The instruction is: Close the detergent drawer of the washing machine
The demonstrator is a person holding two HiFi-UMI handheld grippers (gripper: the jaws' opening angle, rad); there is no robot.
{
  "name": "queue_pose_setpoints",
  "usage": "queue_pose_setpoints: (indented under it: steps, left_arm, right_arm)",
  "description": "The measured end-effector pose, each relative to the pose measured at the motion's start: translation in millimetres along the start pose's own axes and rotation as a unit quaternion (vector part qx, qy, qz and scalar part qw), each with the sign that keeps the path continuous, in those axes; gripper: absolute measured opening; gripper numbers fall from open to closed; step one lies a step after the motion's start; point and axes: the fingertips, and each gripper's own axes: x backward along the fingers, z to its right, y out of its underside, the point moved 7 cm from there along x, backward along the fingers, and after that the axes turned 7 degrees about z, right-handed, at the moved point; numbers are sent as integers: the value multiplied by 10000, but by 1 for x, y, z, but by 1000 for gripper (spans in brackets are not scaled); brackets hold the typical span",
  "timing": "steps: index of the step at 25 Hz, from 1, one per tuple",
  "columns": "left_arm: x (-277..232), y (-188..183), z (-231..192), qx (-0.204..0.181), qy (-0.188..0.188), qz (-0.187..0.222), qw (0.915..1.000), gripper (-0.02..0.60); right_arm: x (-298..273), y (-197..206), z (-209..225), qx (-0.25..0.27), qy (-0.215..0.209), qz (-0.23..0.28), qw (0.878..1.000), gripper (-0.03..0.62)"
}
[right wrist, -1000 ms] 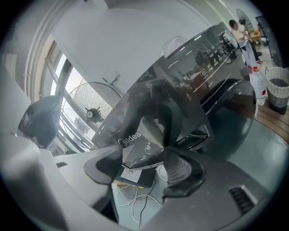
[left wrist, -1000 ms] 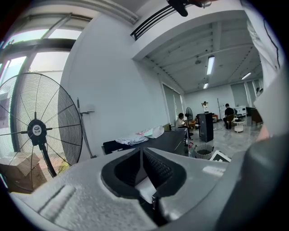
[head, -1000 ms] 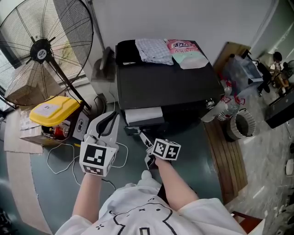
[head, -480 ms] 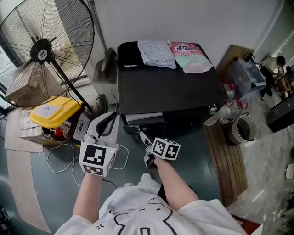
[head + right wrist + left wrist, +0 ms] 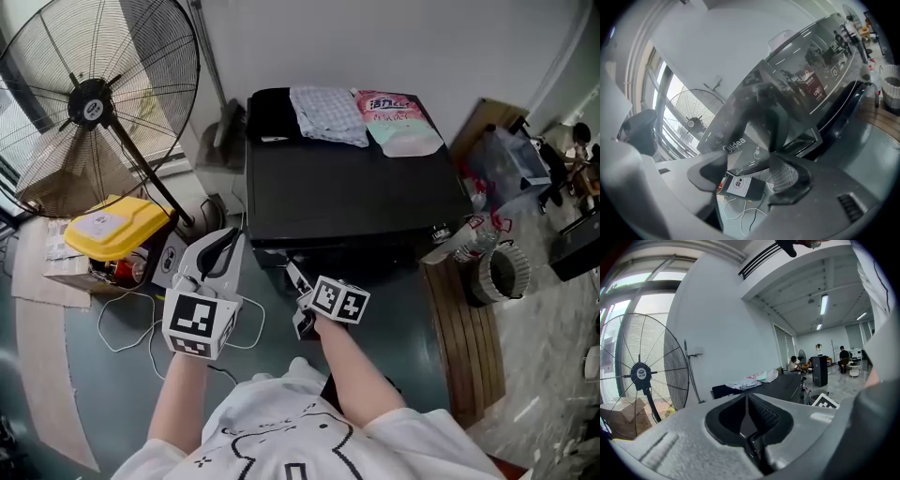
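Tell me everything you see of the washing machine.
The washing machine is a black box with a flat top and a glossy front bearing a Midea logo. It stands against the wall, beside the fan. Checked cloth and a pink pouch lie at the back of its top. The right claw points at its front; from above no drawer juts out.

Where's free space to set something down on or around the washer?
Free: the front of the black washing machine's top, ahead of the checked cloth and pink-green pouch; also the grey floor strip between the machine and the wooden board. Crowded: the machine's left, with the yellow-lidded bin and big standing fan.
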Motion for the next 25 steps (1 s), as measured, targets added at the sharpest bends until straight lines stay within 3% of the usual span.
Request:
queue_pose_setpoints:
  steps: [25]
  left_arm:
    - [-6,4,-22,28,-204,115,9997,18]
  right_arm:
    - [-26,-12,3,3,-1,-160,9999,288]
